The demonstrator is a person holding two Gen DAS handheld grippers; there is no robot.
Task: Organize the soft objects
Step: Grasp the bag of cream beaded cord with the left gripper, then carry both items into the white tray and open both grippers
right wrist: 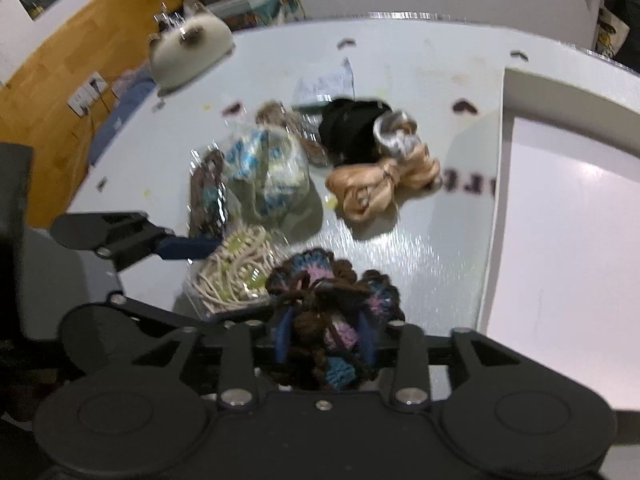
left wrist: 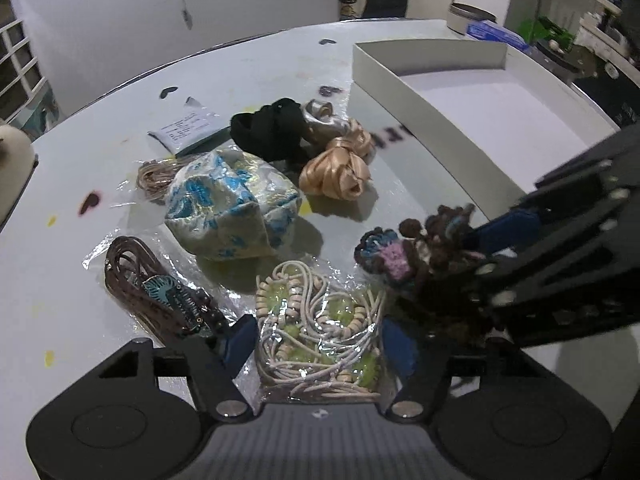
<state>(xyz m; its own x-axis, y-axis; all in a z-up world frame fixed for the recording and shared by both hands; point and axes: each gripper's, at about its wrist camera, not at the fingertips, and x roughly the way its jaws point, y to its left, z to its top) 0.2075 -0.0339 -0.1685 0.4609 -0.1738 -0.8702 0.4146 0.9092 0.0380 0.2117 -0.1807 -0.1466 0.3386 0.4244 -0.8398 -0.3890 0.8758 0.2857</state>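
In the left wrist view my left gripper (left wrist: 318,332) straddles a clear bag of cream cord and beads (left wrist: 320,320) on the white table (left wrist: 60,280), its blue pads against both sides of the bag. My right gripper (right wrist: 324,332) is shut on a crocheted brown, blue and pink piece (right wrist: 332,280), which bulges out past the fingers; the same piece (left wrist: 392,256) shows at the right of the left wrist view. Farther back lie a blue-and-white brocade pouch (left wrist: 232,208), a black scrunchie (left wrist: 272,132), peach satin scrunchies (left wrist: 336,172) and a silver one (left wrist: 324,118).
An open white box (left wrist: 480,112) stands at the right. A bagged brown cord with a teal pendant (left wrist: 160,292) lies left of the bead bag, a pinkish cord bag (left wrist: 154,178) and a paper card (left wrist: 184,130) behind. A white round object (right wrist: 188,52) sits at the far left edge.
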